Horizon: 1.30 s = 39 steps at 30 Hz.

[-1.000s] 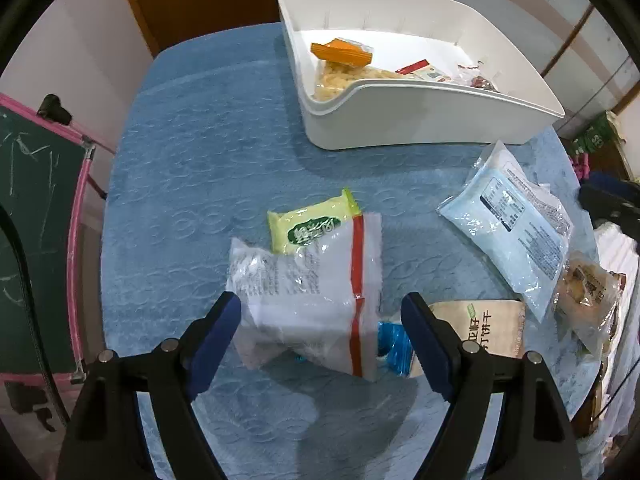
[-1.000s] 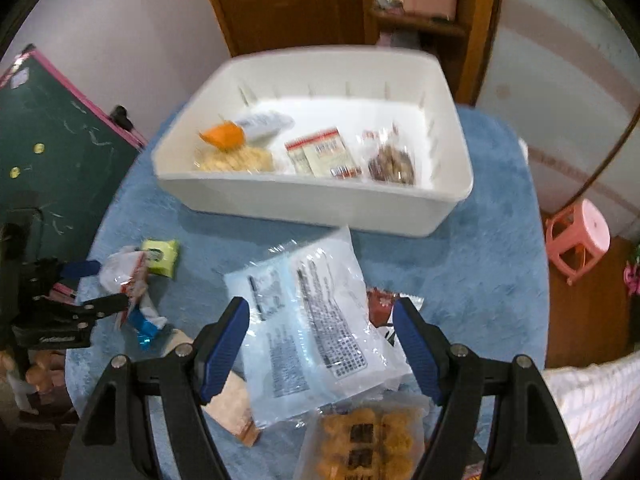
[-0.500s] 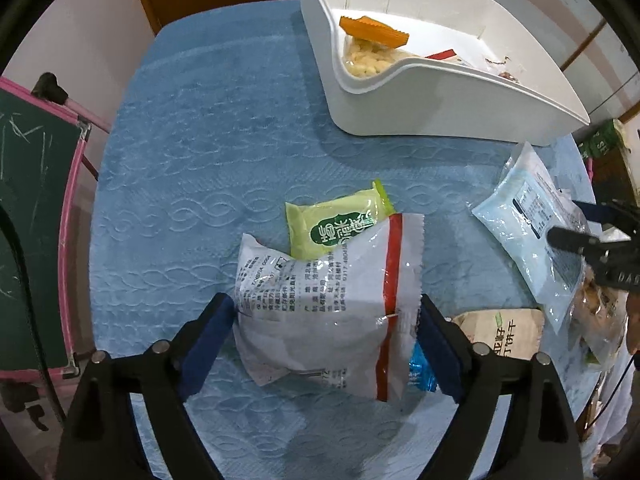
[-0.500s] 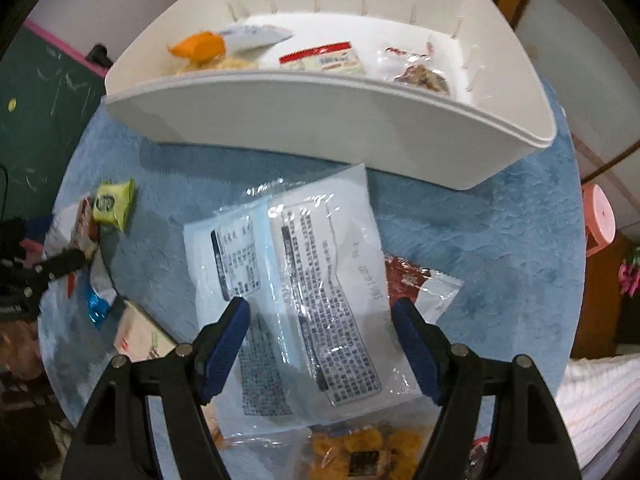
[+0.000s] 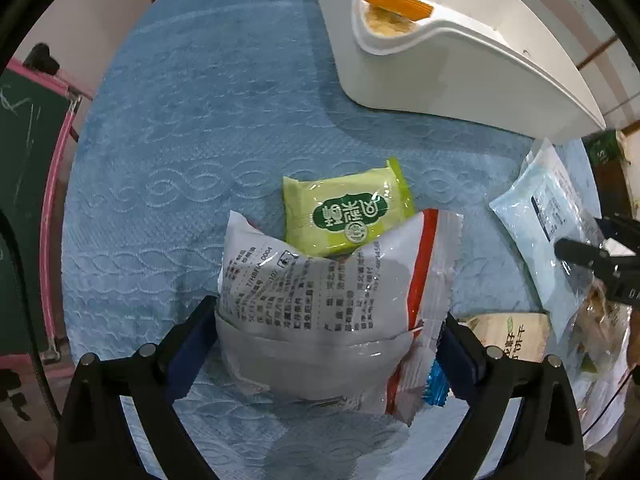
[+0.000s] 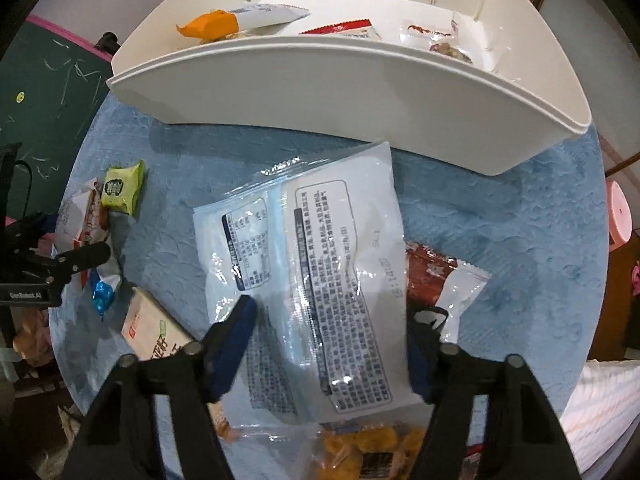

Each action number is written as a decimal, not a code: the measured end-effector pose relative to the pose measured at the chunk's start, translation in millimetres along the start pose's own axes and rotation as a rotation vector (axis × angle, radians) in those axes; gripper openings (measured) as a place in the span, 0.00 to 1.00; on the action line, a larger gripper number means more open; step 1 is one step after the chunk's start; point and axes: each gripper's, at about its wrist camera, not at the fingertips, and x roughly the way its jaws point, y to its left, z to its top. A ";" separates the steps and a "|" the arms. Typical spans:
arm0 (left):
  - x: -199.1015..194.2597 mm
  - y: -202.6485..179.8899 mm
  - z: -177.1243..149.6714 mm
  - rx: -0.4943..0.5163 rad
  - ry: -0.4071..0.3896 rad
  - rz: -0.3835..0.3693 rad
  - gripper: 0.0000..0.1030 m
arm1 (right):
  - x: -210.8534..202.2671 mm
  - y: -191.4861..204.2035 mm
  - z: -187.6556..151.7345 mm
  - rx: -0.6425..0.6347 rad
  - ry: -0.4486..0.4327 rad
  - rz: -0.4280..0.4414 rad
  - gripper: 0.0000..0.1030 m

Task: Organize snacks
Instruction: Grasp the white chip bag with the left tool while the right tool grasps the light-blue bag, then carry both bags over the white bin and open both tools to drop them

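Blue textured cloth (image 5: 192, 128) is covering the round table, and a white bin (image 6: 360, 92) is sitting at its far side with a few snacks lying inside, among them an orange-ended packet (image 6: 212, 26) and a red-edged one (image 6: 344, 28).

In the left wrist view, the left gripper (image 5: 326, 330) is spreading wide around a white bag with a red stripe (image 5: 332, 300); the bag is filling the whole gap between the blue pads, and the left pad (image 5: 192, 332) is pressing against its edge, though whether the right pad is touching it cannot be told. A green packet (image 5: 346, 210) is lying just beyond the bag, partly tucked under its top edge, and a blue wrapper (image 5: 436, 388) is peeking out beneath its right corner. A beige packet (image 5: 508, 336) is resting nearby to the right.

In the right wrist view, the right gripper (image 6: 332, 340) is also standing wide, straddling a pale blue bag (image 6: 304, 264) lying flat on the cloth, printed side up, just in front of the bin. The left pad (image 6: 234, 344) is lying over the bag's left part. A dark red packet (image 6: 432, 280) is poking out from under its right edge, and a bag of golden pieces (image 6: 360, 446) is lying at the near edge.
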 end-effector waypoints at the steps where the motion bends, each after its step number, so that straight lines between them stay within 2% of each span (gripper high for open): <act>1: -0.8 -1.5 -0.2 0.003 -0.003 0.006 0.91 | -2.8 -1.5 0.1 0.002 -0.006 -0.002 0.53; 2: -2.2 -3.2 -0.3 0.005 -0.007 0.016 0.87 | -5.6 -2.1 -1.9 0.007 -0.018 -0.002 0.50; 4: -6.0 -5.0 -2.3 0.005 -0.020 0.022 0.82 | -10.4 -1.6 -6.0 0.009 -0.036 -0.012 0.38; 9: -15.6 -10.1 -8.5 -0.003 -0.046 0.043 0.68 | -23.0 -3.0 -10.2 0.027 -0.083 -0.030 0.26; 11: -19.7 -14.4 -12.3 0.003 -0.062 0.053 0.66 | -27.8 1.2 -12.2 0.019 -0.102 -0.049 0.24; 13: -28.0 -17.0 -16.9 0.002 -0.083 0.053 0.66 | -36.0 4.4 -14.3 0.018 -0.129 -0.065 0.15; 16: -46.3 -21.5 -21.1 0.006 -0.120 0.041 0.66 | -53.7 5.3 -18.8 0.020 -0.167 -0.053 0.10; 23: -90.0 -30.8 -28.1 0.042 -0.196 0.027 0.66 | -82.4 32.1 -31.2 -0.034 -0.243 -0.091 0.08; 29: -122.6 -40.3 -29.6 0.058 -0.244 0.017 0.66 | -122.1 48.1 -38.9 -0.055 -0.351 -0.109 0.08; 35: -167.4 -52.0 -15.1 0.079 -0.330 0.019 0.66 | -179.7 58.8 -38.3 -0.059 -0.505 -0.146 0.08; 39: -209.8 -63.8 2.0 0.100 -0.428 0.032 0.66 | -220.1 63.0 -33.8 -0.054 -0.619 -0.184 0.08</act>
